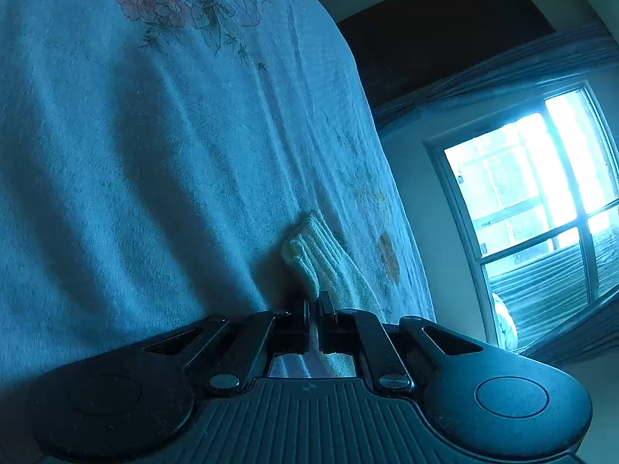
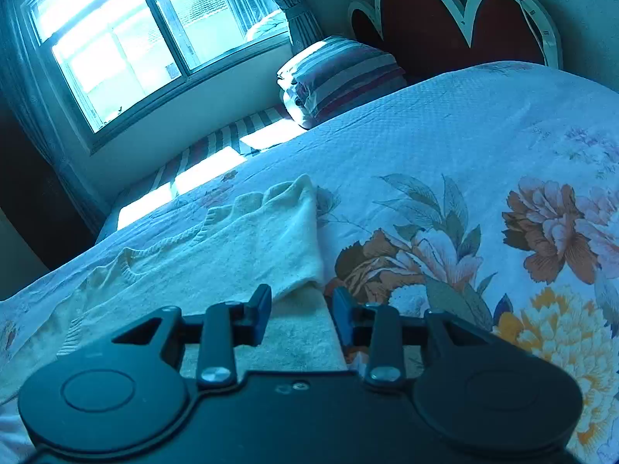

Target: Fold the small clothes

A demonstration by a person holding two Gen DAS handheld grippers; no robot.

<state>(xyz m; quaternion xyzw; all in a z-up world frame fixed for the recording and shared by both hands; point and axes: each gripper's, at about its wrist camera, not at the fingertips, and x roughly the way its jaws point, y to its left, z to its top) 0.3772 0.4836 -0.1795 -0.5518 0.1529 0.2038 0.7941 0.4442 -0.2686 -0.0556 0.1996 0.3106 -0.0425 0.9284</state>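
Floral bedspread [image 2: 445, 147] under cream sweater [image 2: 216, 255]. Left gripper [image 1: 314, 309] clamped on sweater's ribbed cuff [image 1: 309, 247]; right gripper [image 2: 301, 309] jaws apart over sweater edge, holding nothing.

A home bedroom: a bed [image 2: 445, 123] with a flowered bedspread [image 2: 483, 232], a striped pillow [image 2: 340, 73], a heart-shaped headboard [image 2: 445, 19], and a curtained window [image 2: 127, 38].

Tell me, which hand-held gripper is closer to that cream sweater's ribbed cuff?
Left. The left hand-held gripper is shut on the sleeve just behind the ribbed cuff. The right hand-held gripper is open over another part of the sweater; no cuff shows there.
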